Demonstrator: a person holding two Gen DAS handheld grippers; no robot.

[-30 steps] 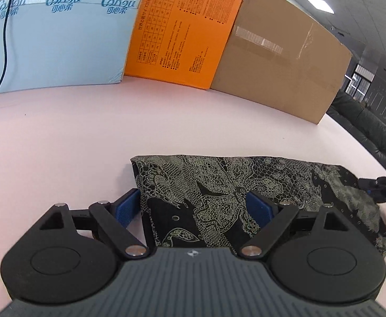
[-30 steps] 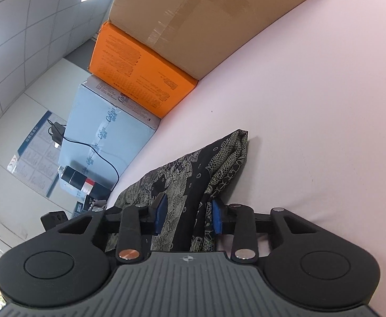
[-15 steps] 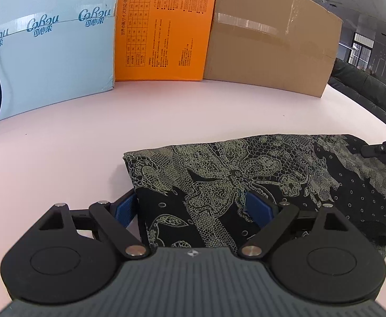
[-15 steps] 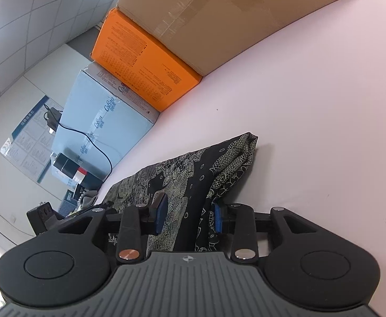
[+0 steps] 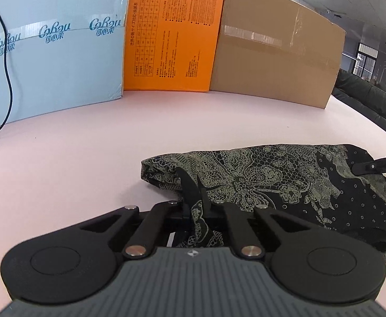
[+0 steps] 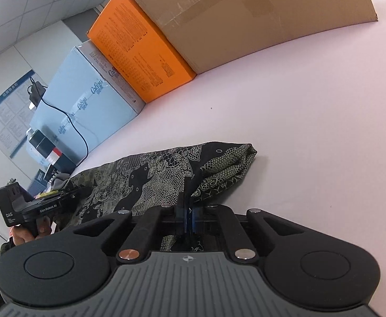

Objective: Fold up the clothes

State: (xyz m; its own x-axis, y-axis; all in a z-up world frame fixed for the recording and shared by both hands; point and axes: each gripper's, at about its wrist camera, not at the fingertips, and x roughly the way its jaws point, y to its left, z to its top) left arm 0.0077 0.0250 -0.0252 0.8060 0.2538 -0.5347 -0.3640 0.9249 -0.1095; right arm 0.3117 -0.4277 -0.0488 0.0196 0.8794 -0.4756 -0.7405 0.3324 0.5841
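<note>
A black garment with a pale lace print (image 5: 272,179) lies folded on the pink table (image 5: 87,158). My left gripper (image 5: 195,192) is shut on the garment's near left edge, and a ridge of cloth is bunched between its fingers. In the right wrist view the same garment (image 6: 161,174) stretches away to the left, and my right gripper (image 6: 188,211) is shut on its near right edge, blue pads pressed together over the fabric. The right gripper's tip (image 5: 377,165) shows at the far right of the left wrist view. A hand holds the left gripper's body (image 6: 34,206) at the left.
Three boxes stand in a row along the back of the table: a light blue one (image 5: 53,52), an orange one (image 5: 171,34) and a brown cardboard one (image 5: 277,52). A black cable (image 5: 6,74) hangs over the blue box. A dark sofa (image 5: 372,100) stands beyond the table's right edge.
Both grippers have shut on the garment's near edge, pinching the cloth up into ridges. The left end of the garment has bunched inward.
</note>
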